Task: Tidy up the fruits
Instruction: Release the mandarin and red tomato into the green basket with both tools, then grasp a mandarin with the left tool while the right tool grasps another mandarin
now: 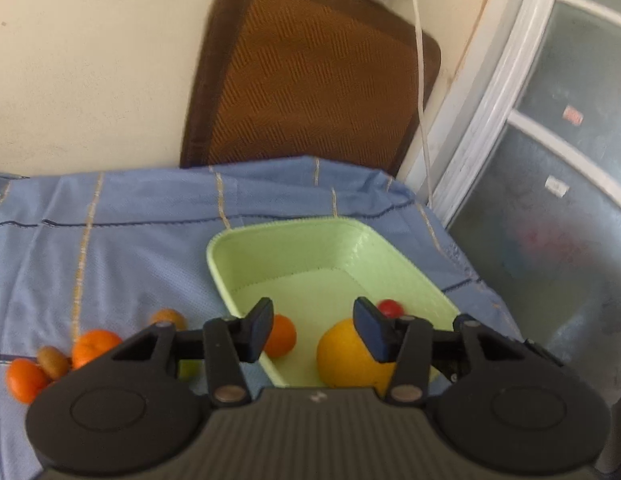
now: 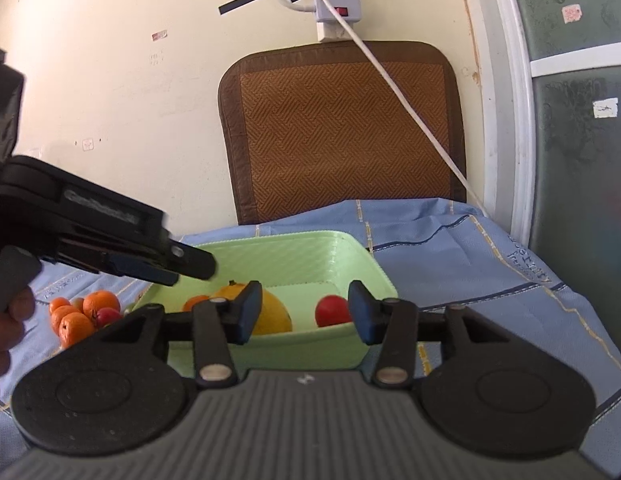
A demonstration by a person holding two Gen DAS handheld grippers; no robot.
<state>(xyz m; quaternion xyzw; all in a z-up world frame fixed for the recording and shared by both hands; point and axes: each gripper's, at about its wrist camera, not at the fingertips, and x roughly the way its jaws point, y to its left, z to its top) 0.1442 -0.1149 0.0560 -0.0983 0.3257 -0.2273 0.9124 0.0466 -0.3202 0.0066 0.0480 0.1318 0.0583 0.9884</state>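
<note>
Three fruits already lie inside a pale green basket (image 1: pixel 298 240) that sits on a table covered with a blue cloth (image 1: pixel 110 240): a large yellow-orange citrus (image 1: pixel 342 356), a small orange (image 1: pixel 280 336) and a small red fruit (image 1: pixel 390 308). The left gripper (image 1: pixel 312 330) hovers just above the near end of the basket with its two fingers spread apart and nothing between them. The right gripper (image 2: pixel 300 312) hangs in front of the basket's near wall, its fingers likewise parted and empty — the large citrus and the red fruit show in the gap beyond it.

Left of the basket, a cluster of loose fruit (image 2: pixel 80 316) remains on the cloth: several small oranges, a reddish one, and what look like one or two brownish-green fruits, close together and partly touching. The exact count is hard to tell.

Judging from this, the sorting is partly done — three pieces are in, and more than that are left outside. A woven brown mat (image 2: pixel 342 132) leans against the wall behind the table, with a white power strip (image 2: pixel 336 12) and cord above it.
</note>
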